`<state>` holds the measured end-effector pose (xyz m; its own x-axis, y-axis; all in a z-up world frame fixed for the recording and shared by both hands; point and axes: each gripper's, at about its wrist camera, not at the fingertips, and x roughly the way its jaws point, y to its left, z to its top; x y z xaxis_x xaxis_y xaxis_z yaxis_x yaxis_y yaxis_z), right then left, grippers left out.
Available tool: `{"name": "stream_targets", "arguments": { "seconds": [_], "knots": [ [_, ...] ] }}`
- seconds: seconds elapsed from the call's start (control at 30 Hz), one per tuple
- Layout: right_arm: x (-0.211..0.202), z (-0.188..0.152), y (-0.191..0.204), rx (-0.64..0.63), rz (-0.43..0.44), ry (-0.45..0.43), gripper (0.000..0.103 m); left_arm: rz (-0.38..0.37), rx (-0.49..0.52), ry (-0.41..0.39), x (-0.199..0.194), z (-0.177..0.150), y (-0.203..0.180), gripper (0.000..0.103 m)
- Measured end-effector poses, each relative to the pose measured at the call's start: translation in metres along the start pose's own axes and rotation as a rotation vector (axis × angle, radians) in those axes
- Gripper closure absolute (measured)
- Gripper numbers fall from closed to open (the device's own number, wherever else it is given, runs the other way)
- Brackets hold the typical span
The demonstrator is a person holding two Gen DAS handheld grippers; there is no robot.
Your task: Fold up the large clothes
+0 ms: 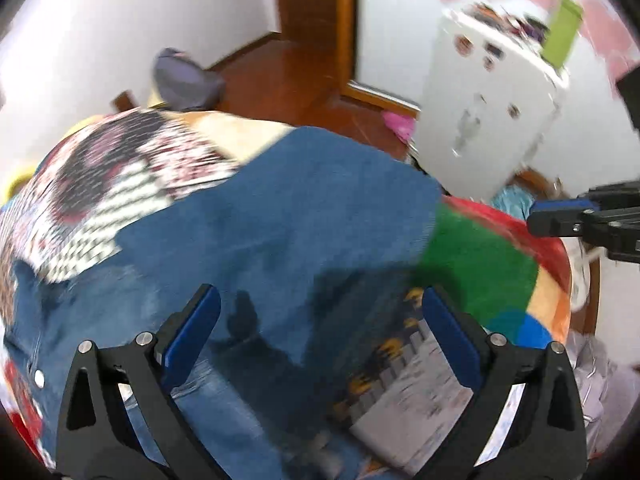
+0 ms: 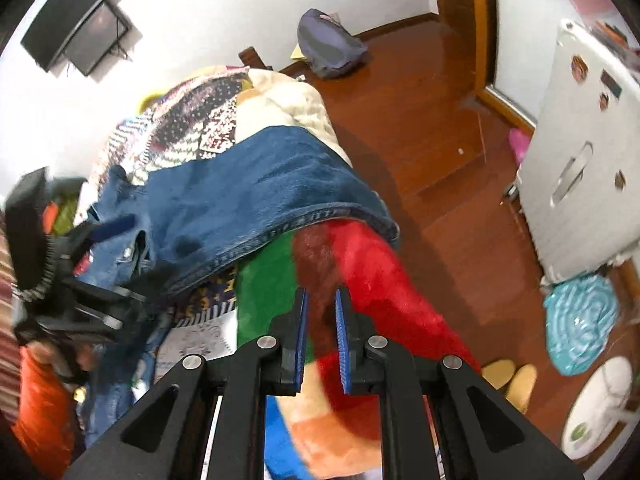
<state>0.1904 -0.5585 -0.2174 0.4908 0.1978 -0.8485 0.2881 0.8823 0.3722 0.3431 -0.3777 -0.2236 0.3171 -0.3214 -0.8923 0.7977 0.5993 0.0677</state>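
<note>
My left gripper hangs with its blue-padded fingers spread wide, nothing between them, tilted down over the denim garment. The denim is mid-blue, coarse-woven, with a stitched hem and a metal rivet near the left edge; it lies draped across the top of a heaped bed, rounded like a dome in this lens. Under it sits a plush blanket in blocks of red, green, orange and blue (deep fuzzy pile, soft edges). Behind the denim, a knitted or printed cloth with white, dark and pinkish checks. My right gripper has its fingers pressed close together and they hold nothing; the narrow slit between the ribbed blue pads only looks down on the blanket's brown-red band. Beyond the bed: glossy reddish wood floor, a white fridge dotted with magnets, a slumped grey-purple backpack, and a teal ridged cushion. Left view is motion-blurred.
</note>
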Motion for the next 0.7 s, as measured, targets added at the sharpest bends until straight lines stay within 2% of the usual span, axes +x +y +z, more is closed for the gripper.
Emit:
{"name": "stream_targets", "arguments": {
  "seconds": [0.07, 0.13, 0.17, 0.27, 0.3, 0.4, 0.57, 0.7],
  "knots": [
    [0.000, -0.002, 0.000, 0.014, 0.013, 0.000, 0.095, 0.009, 0.041, 0.024, 0.016, 0.006, -0.015, 0.015],
    [0.002, -0.004, 0.001, 0.027, 0.018, -0.002, 0.095, 0.032, 0.079, 0.054, 0.032, 0.009, -0.025, 0.038],
    [0.002, -0.005, 0.001, 0.031, 0.027, 0.000, 0.095, 0.045, 0.086, 0.064, 0.038, 0.010, -0.028, 0.042],
    [0.004, -0.007, 0.000, 0.042, 0.049, 0.001, 0.095, 0.071, 0.068, 0.043, 0.040, 0.014, -0.025, 0.075],
    [0.004, -0.008, -0.001, 0.046, 0.052, -0.001, 0.095, 0.066, 0.051, 0.032, 0.036, 0.016, -0.023, 0.090],
    [0.007, -0.009, -0.001, 0.068, 0.065, 0.000, 0.095, 0.031, -0.012, -0.014, 0.018, 0.023, -0.011, 0.094],
    [0.011, -0.007, 0.008, 0.059, 0.091, 0.011, 0.095, 0.066, -0.043, -0.131, -0.029, 0.026, 0.003, 0.096],
    [0.013, -0.002, 0.027, 0.032, 0.122, 0.014, 0.095, 0.050, -0.137, -0.219, -0.072, 0.009, 0.036, 0.097]
  ]
}}
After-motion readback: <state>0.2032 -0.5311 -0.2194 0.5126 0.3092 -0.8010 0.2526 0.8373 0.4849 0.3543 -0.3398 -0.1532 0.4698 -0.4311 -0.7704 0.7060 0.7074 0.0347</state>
